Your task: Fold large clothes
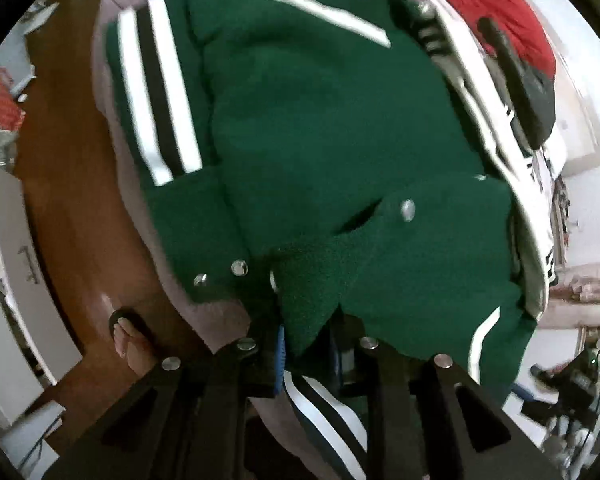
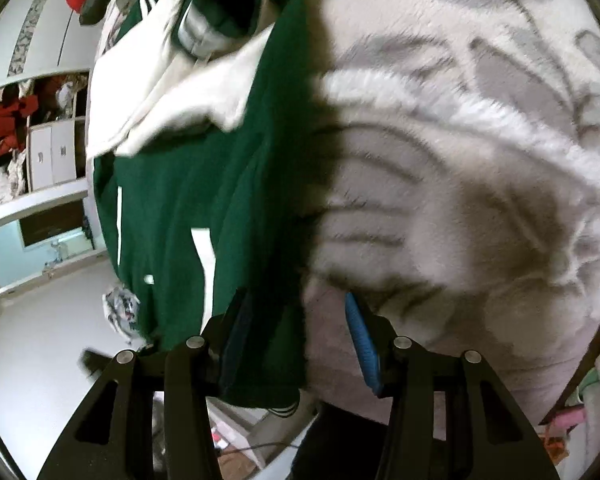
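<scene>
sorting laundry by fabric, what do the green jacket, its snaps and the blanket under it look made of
Green jacket: looks like a matte, napped wool-like or fleece cloth, with a fuzzy pebbled surface near the left gripper; the white stripes look knit or sewn on.
Snaps: shiny round silver, probably metal.
Blanket: seems plush fleece, since its leaf-pattern pile is long and fluffy.

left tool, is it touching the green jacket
Touching. In the left wrist view the left tool has the green jacket hem pinched between its fingers.
</scene>
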{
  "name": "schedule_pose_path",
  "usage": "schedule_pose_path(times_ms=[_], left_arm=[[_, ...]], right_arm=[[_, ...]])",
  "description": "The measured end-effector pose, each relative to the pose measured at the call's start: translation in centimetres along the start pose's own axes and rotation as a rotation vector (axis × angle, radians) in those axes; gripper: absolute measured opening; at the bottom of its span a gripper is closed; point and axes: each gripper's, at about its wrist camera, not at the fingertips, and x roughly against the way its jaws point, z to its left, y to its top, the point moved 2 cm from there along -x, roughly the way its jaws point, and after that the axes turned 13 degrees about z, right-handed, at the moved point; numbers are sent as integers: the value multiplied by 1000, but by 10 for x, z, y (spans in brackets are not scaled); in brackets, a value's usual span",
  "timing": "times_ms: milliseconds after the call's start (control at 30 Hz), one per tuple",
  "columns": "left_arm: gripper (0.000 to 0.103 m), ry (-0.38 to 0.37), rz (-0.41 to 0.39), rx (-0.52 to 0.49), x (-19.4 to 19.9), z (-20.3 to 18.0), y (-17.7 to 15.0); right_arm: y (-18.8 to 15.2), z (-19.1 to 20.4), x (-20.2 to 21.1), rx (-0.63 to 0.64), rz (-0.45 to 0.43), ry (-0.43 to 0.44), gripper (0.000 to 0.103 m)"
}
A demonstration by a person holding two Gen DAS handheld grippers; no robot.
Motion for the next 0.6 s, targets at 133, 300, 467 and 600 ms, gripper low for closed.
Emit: schedule_pose_path(times_ms=[133,300,467,600], left_arm=[[19,31,3,-32,6,-7,-5],[19,28,24,-38,22,-20,-8],[31,-61,128,-47,21,-28,-16],[71,-115,139,35,28,-15,-42]], right_arm=[[14,-9,23,-11,-77,18,56],[59,18,13,81,-97,-59,58],[88,5,17,-18,-191,-229,29],[83,-6,15,-19,-170,-289,29]])
